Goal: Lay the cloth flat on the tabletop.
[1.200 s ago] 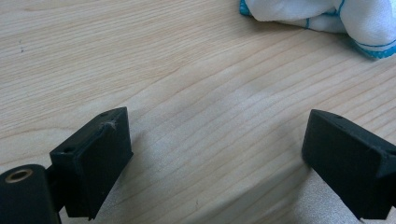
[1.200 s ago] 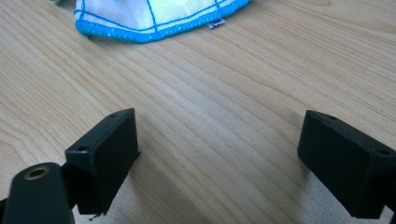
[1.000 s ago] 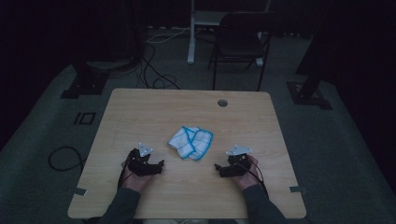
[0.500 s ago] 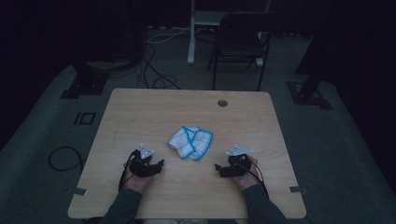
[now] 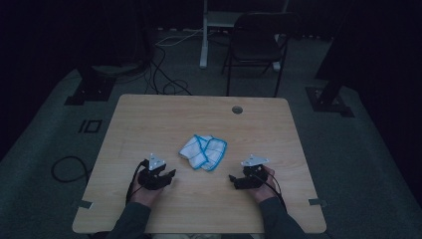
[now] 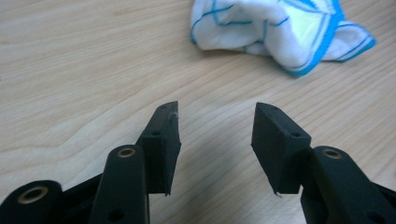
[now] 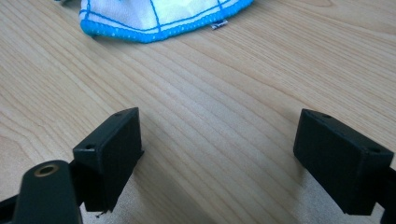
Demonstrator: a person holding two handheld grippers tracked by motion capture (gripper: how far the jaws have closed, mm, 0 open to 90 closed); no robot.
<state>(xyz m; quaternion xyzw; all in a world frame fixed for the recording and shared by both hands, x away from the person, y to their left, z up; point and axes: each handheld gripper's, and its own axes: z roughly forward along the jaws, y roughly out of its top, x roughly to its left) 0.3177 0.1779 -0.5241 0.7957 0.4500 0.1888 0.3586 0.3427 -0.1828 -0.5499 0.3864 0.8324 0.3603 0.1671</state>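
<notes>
High view: a wooden table (image 5: pixel 149 119) carries a crumpled white cloth with blue trim (image 5: pixel 203 152), which lies near the middle of the tabletop and serves as the reference point here. The left gripper (image 5: pixel 170 174) rests on the table to the near left of the cloth, held in the person's left hand (image 5: pixel 144 191); the right gripper (image 5: pixel 232 178) rests to the near right of the cloth, held in the right hand (image 5: pixel 263 184). Both grippers are apart from the cloth, each with its jaw end turned inward toward it. A cable grommet hole (image 5: pixel 237 109) sits in the tabletop on the far side of the cloth, and a dark chair (image 5: pixel 256 45) stands beyond the table's far edge. Left gripper view: the cloth (image 6: pixel 280 32) lies ahead of the jaws and off to the upper right, not touching them. The left gripper (image 6: pixel 217 119) has its jaws parted with bare wood between them; they have just been closing slightly, and nothing is gripped. Right gripper view: the blue-hemmed edge of the cloth (image 7: pixel 163 16) lies ahead, at the upper left. The right gripper (image 7: pixel 219 123) stands wide, with only tabletop between its jaws.
</notes>
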